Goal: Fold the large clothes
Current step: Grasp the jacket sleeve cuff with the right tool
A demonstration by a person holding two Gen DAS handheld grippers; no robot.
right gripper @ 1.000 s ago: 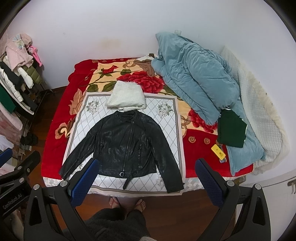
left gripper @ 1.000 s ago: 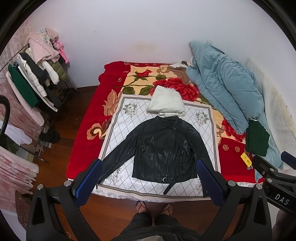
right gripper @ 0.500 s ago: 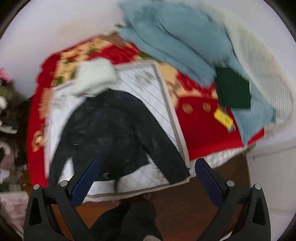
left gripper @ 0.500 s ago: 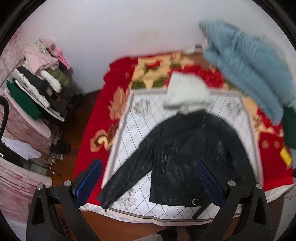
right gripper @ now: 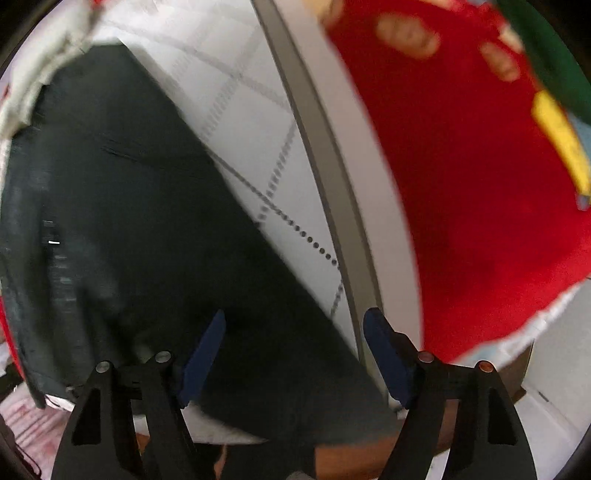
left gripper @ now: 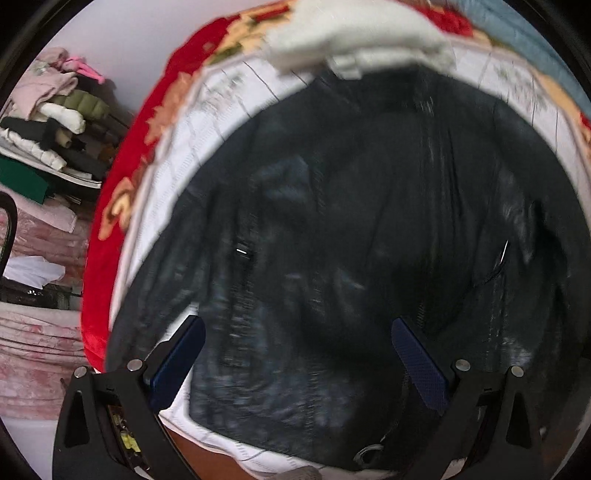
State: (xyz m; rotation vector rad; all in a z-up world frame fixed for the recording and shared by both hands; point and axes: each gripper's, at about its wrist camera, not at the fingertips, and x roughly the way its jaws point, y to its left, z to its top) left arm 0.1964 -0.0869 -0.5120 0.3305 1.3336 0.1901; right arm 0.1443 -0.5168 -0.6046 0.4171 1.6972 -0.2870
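A second before, both grippers had been held high over the foot of the bed, with the whole black jacket (left gripper: 351,240) small below them and the person's bare feet showing on the floor. Now both had come down close. The jacket lay spread flat on the white quilted sheet (left gripper: 207,122), its hem toward the near edge of the bed and its collar toward the far side, where it met the folded white garment (left gripper: 354,33).

The left gripper (left gripper: 297,363) hung low over the lower body of the jacket, near the hem on the left-hand side, its blue pads (left gripper: 177,363) spread wide and holding nothing. The black leather filled nearly all of its view, much blurred. The clothes rack (left gripper: 55,122) with its stacked garments stood off the left edge of the bed, as before.

The right gripper (right gripper: 293,356) had dropped over the jacket's right sleeve (right gripper: 280,332), which ran out toward the near right corner of the white sheet (right gripper: 258,122). Its fingers were parted, a little narrower than half a second earlier, and released; the sleeve lay between and below them, though whether the pads (right gripper: 205,354) touched the leather I could not tell. Past the sheet's grey border (right gripper: 332,192) lay the red blanket (right gripper: 461,184), with a yellow object (right gripper: 561,136) and a green cloth (right gripper: 554,48) near the bed's right edge.
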